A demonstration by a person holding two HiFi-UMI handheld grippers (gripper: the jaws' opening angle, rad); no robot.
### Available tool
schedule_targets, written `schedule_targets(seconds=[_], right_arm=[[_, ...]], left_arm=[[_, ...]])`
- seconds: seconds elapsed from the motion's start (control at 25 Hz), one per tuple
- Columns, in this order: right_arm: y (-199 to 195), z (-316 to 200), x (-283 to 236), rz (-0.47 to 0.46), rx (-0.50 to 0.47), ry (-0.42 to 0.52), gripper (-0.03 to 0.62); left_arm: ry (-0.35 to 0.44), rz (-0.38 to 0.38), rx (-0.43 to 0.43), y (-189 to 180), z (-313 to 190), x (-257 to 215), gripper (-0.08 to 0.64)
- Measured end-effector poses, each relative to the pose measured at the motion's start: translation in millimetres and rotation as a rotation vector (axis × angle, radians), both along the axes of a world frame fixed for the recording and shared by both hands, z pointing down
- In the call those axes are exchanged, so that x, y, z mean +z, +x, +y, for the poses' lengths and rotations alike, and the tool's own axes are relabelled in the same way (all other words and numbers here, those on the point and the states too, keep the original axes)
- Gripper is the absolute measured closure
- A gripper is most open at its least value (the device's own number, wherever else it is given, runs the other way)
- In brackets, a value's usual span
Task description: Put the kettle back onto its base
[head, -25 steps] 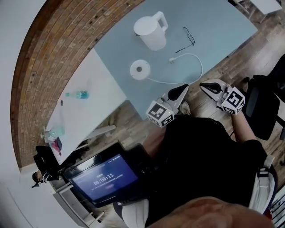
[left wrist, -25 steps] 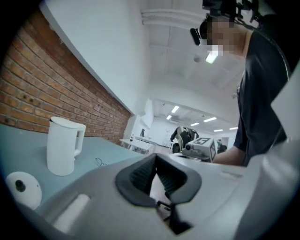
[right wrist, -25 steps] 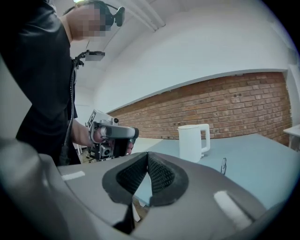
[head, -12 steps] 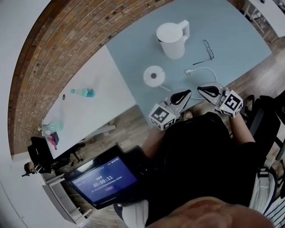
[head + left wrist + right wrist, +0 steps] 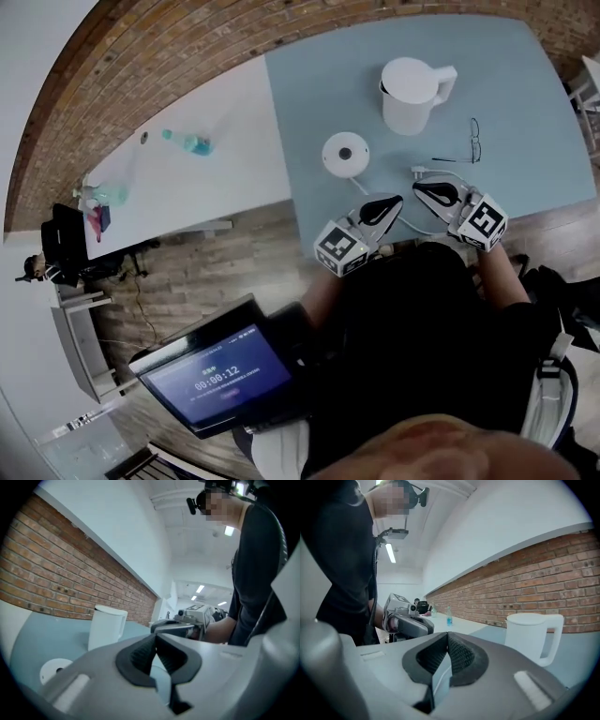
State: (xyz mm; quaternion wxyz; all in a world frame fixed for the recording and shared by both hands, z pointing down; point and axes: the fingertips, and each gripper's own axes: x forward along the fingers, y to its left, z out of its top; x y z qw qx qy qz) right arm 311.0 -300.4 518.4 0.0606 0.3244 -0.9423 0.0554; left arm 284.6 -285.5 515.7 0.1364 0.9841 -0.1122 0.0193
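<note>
The white kettle (image 5: 411, 95) stands upright on the blue-grey table (image 5: 525, 84), its handle to the right. Its round white base (image 5: 345, 153) lies apart from it, nearer to me and to the left. Both grippers hover side by side at the table's near edge, tips close together. My left gripper (image 5: 395, 200) is shut and holds nothing; my right gripper (image 5: 418, 187) is likewise shut and holds nothing. The left gripper view shows the kettle (image 5: 107, 627) and base (image 5: 54, 670) beyond the closed jaws. In the right gripper view the kettle (image 5: 529, 637) stands ahead to the right.
A white cord (image 5: 448, 172) with a plug runs from the base past my grippers. Black glasses (image 5: 472, 142) lie right of the kettle. A white table (image 5: 187, 178) to the left bears a blue bottle (image 5: 193, 143). A brick wall (image 5: 141, 66) backs both tables.
Both grippers have come forward from off the table to its near edge, closer to the base and the cord. Their jaws stay shut. Kettle and base have not moved on the table.
</note>
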Motion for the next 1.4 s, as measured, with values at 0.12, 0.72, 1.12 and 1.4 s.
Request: schedule_targets(seconds=[0.12, 0.72, 1.12, 1.4], right_arm=[[6.5, -8.4, -9.0, 0.002, -0.050, 0.016, 0.586], [84.4, -16.3, -8.2, -0.033, -0.004, 0.012, 0.586], [87.0, -2.2, -9.3, -0.013, -0.031, 0.032, 0.586], [83.0, -6.8, -12.8, -0.018, -0.002, 0.039, 0.586]], left_arm=[[0.006, 0.004, -0.052, 8.7, -7.5, -5.1, 0.557], [0.037, -0.004, -0.183, 46.7, -20.7, -14.7, 0.557], [0.087, -0.007, -0.213, 48.1, -17.2, -26.2, 0.557], [0.073, -0.002, -0.215, 44.7, -13.3, -26.4, 0.557]])
